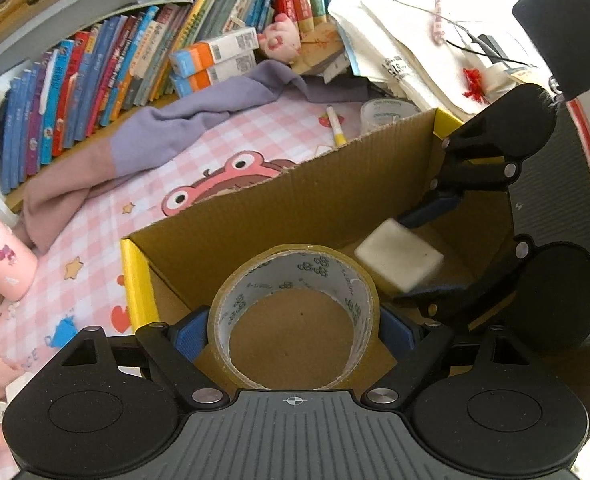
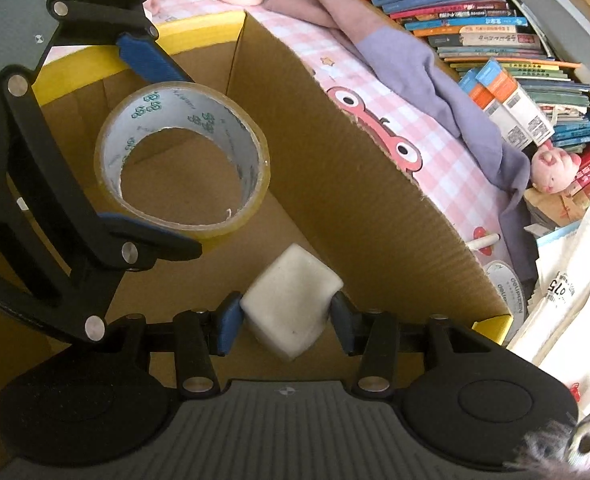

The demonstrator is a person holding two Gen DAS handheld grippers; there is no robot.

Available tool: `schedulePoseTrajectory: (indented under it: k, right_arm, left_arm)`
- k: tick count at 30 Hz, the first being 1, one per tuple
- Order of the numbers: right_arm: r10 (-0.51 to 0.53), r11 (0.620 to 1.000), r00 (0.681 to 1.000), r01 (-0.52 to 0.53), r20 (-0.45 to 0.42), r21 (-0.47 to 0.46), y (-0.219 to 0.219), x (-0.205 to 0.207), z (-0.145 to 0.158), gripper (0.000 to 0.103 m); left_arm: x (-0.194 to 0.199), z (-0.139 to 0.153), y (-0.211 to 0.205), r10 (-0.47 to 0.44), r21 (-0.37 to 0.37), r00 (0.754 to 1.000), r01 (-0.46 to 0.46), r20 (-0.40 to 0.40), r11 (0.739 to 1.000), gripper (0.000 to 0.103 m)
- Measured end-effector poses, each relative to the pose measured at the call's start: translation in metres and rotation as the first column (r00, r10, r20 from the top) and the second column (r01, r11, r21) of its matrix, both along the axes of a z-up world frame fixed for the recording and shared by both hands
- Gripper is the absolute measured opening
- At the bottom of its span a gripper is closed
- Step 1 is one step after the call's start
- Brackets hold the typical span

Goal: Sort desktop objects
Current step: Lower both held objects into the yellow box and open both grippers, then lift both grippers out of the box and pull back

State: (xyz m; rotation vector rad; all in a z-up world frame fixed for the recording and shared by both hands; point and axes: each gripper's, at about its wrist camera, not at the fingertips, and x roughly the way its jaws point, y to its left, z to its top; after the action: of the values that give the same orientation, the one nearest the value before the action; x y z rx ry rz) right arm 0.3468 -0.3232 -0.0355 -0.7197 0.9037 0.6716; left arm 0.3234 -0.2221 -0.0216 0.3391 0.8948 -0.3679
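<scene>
**Q:** Where do the items sit, biggest first?

**A:** The open brown corrugated cardboard box with yellow-taped edges (image 1: 335, 200) stands on the pink checked bench cloth (image 1: 95, 248). Both of your tongs are inside it. The left tongs (image 1: 295, 332) are spread wide, with a blue pad on each outer flank of the clear-brown roll of packing tape with a printed white core (image 1: 315, 268). They hold it above the box floor, ring axis pointing roughly along the tongs. The right tongs (image 2: 287, 320) are set much narrower around the small white foam-like block (image 2: 291, 300), which is tilted with one corner down. The pads sit at its two sides, but I cannot tell whether they press on it.

**Q:** Handling notes?

**A:** These are judgements.
- **Box:** It looks light and stiff-walled, so a knock from you could shift it.
- **Tape roll:** It looks rigid and moderately heavy, with a slick outer wrap. Grip it across the full diameter as you do now, pads centred on the band, or it may pivot.
- **Block:** It looks very light and probably soft. Hold it on opposite flat faces, because a corner grip lets it twist out. It looks unlikely to be damaged if it drops into the box.
</scene>
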Motion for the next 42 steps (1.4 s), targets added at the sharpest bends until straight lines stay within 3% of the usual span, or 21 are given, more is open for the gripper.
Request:
schedulePoseTrajectory:
  k: [4, 8, 13, 29, 36, 42]
  right_arm:
    - [0.007, 1.0, 0.999, -0.007, 0.042, 0.012, 0.0, -0.003, 0.004, 0.062]
    - [-0.004, 1.0, 0.998, 0.002, 0.064, 0.027, -0.003, -0.006, 0.013, 0.065]
    - [-0.058, 0.995, 0.994, 0.05, 0.095, 0.088, -0.012, -0.012, 0.031, 0.069]
    - [-0.225, 0.942, 0.961, 0.173, 0.158, 0.287, -0.021, -0.068, 0.083, 0.07]
    - [-0.344, 0.892, 0.919, 0.255, 0.194, 0.372, -0.019, -0.108, 0.096, 0.073]
    - [-0.548, 0.775, 0.798, 0.369, 0.253, 0.512, -0.016, -0.15, 0.097, 0.073]
  left_arm:
    - [-0.006, 0.003, 0.003, 0.013, -0.013, 1.0, -0.013, 0.012, 1.0, 0.09]
    - [-0.014, 0.009, 0.007, 0.017, -0.039, 0.999, -0.016, 0.029, 0.999, 0.09]
    - [-0.03, 0.03, 0.015, 0.018, -0.078, 0.989, -0.007, 0.148, 0.997, 0.097]
    - [-0.09, 0.082, 0.04, 0.09, -0.208, 0.949, -0.026, 0.303, 0.978, 0.097]
    - [-0.12, 0.086, 0.06, 0.124, -0.251, 0.939, -0.042, 0.321, 0.967, 0.098]
    - [-0.146, 0.077, 0.081, 0.188, -0.285, 0.925, -0.092, 0.33, 0.954, 0.098]
